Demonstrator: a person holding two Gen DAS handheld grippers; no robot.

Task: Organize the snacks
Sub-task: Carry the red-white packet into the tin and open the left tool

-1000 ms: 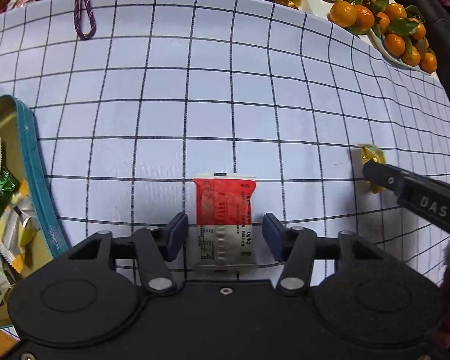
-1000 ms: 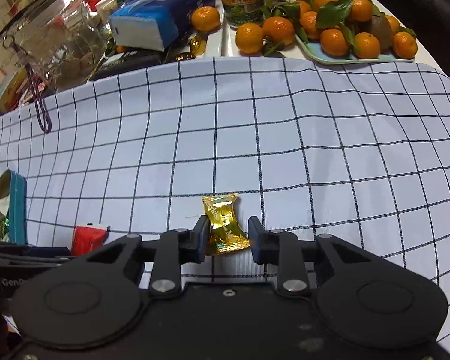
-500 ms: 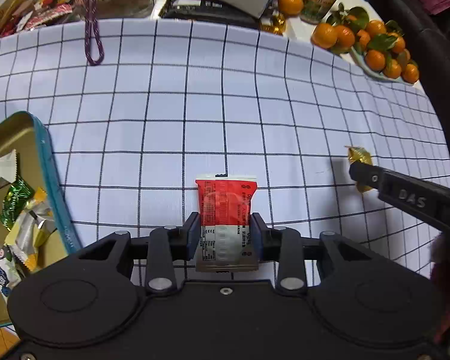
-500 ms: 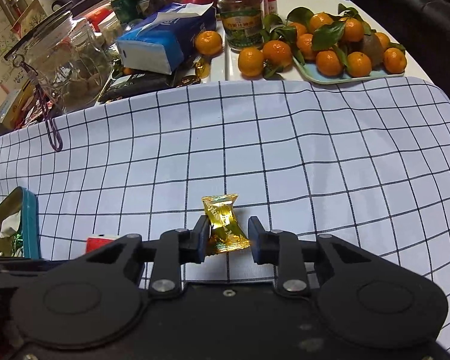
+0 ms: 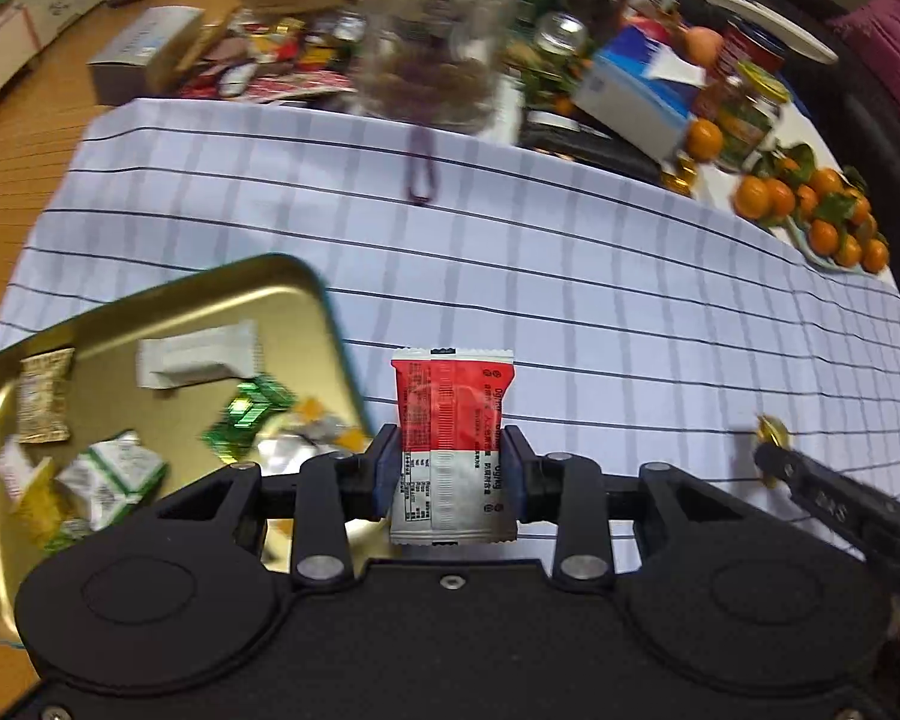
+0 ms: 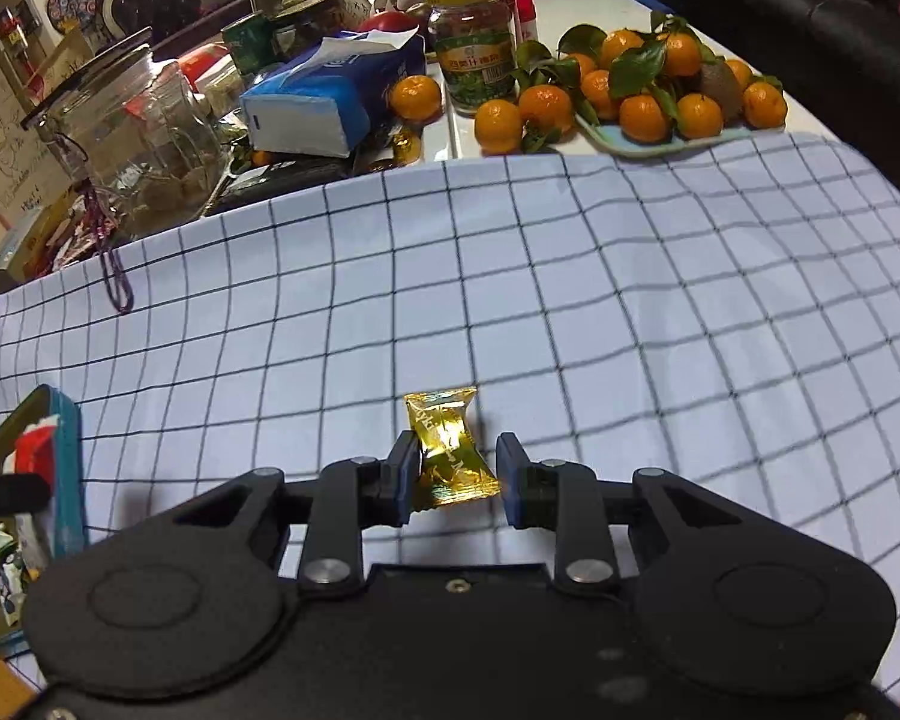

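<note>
A red-and-white snack packet rides upright between the blue pads of the left claw, which is clamped on its lower half and has lifted it off the checked cloth where it lay a second ago; half a second back the jaws had only just closed on it. The view has swung left as well, so the gold tin tray that sat at the frame's edge now fills the lower left, just beside the packet, with wrapped sweets and a white sachet already lying in it. By this reading the packet is on its way to the tray and only the drop remains.

In the right wrist view, the gold-wrapped candy sits pinched in the right claw, closed on it as before and raised above the cloth, well apart from the tray's blue rim at far left. It would likely follow the packet.

Beyond the cloth, the worktop carries a glass jar, a blue tissue pack and a plate of mandarins, none of them touched.
</note>
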